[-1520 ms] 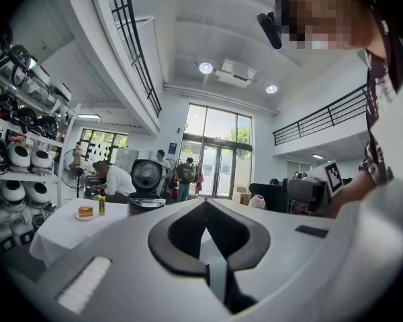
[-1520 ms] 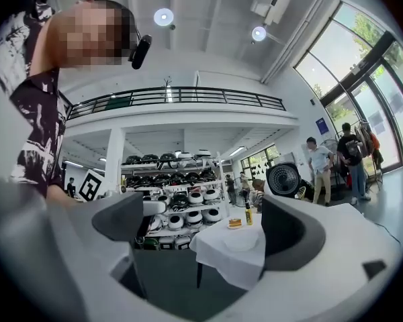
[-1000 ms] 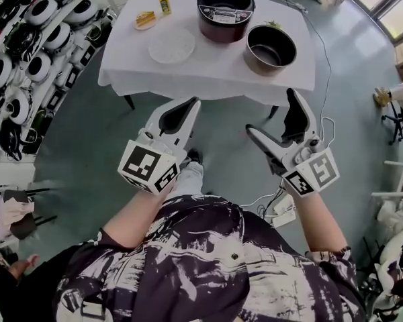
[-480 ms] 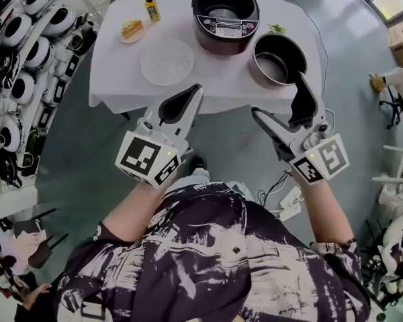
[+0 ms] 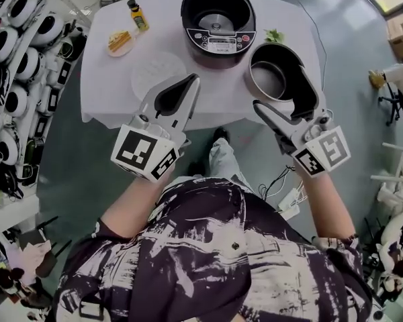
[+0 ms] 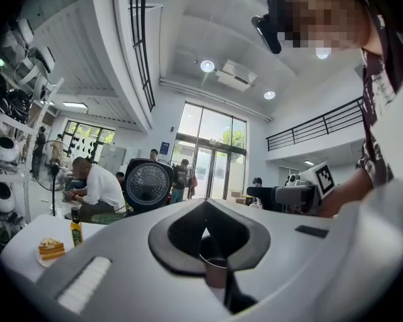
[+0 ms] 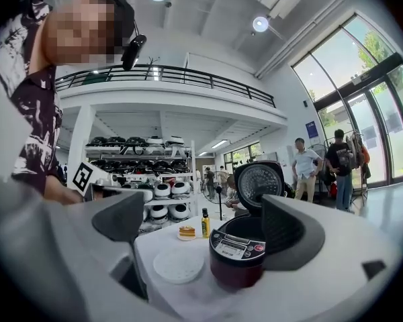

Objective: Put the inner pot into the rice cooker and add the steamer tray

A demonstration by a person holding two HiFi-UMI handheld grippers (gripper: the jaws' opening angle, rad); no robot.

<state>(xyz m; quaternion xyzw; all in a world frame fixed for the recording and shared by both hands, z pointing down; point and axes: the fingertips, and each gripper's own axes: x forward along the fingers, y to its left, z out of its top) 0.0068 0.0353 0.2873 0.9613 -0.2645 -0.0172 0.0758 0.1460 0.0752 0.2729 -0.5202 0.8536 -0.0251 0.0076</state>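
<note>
The dark red rice cooker (image 5: 218, 20) stands on the white table with its lid up and its cavity empty; it also shows between the jaws in the right gripper view (image 7: 245, 250). The metal inner pot (image 5: 264, 71) sits on the table to the cooker's right. A white round steamer tray (image 5: 158, 72) lies flat to the cooker's left (image 7: 179, 265). My left gripper (image 5: 191, 79) is shut on nothing, held at the table's near edge beside the tray. My right gripper (image 5: 275, 83) is open, held above the pot's near side.
A yellow-capped bottle (image 5: 136, 13) and a small plate with food (image 5: 119, 41) stand at the table's back left. Shelves of white rice cookers (image 5: 17, 66) line the left side. People stand and sit in the hall behind the table (image 7: 302, 166).
The person has stepped closer to the table. Both grippers have moved forward, and the right one now reaches over the inner pot. Neither gripper's jaws have changed.
</note>
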